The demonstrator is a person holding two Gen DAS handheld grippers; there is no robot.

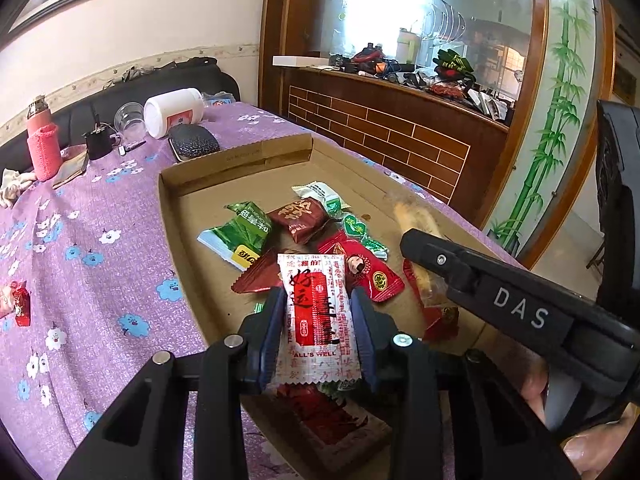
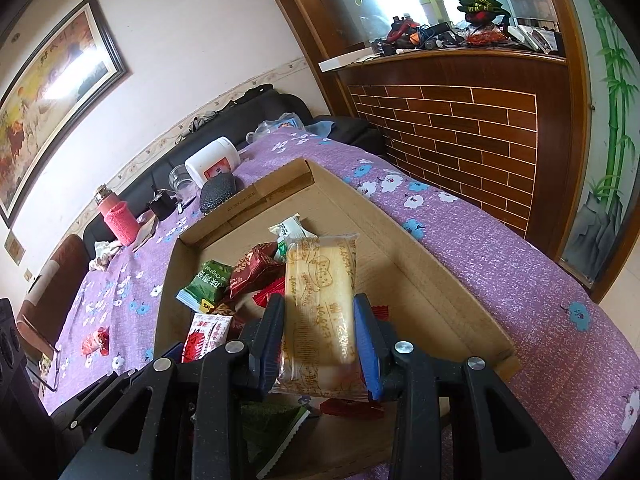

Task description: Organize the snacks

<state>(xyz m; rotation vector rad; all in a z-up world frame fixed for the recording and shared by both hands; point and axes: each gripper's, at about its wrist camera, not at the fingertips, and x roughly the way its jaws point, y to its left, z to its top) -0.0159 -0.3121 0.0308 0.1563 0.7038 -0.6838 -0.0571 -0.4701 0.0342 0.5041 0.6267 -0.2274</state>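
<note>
My left gripper (image 1: 318, 334) is clamped on a white-and-red printed snack packet (image 1: 316, 320), held above the shallow brown cardboard tray (image 1: 240, 168) on the bench with its purple flowered cloth (image 1: 100, 220). My right gripper (image 2: 320, 340) grips a clear-wrapped pale yellow biscuit pack (image 2: 320, 300) over the same tray. Below lie a green wrapped snack (image 1: 240, 232), a dark red wrapped snack (image 1: 302, 220) and other loose sweets.
</note>
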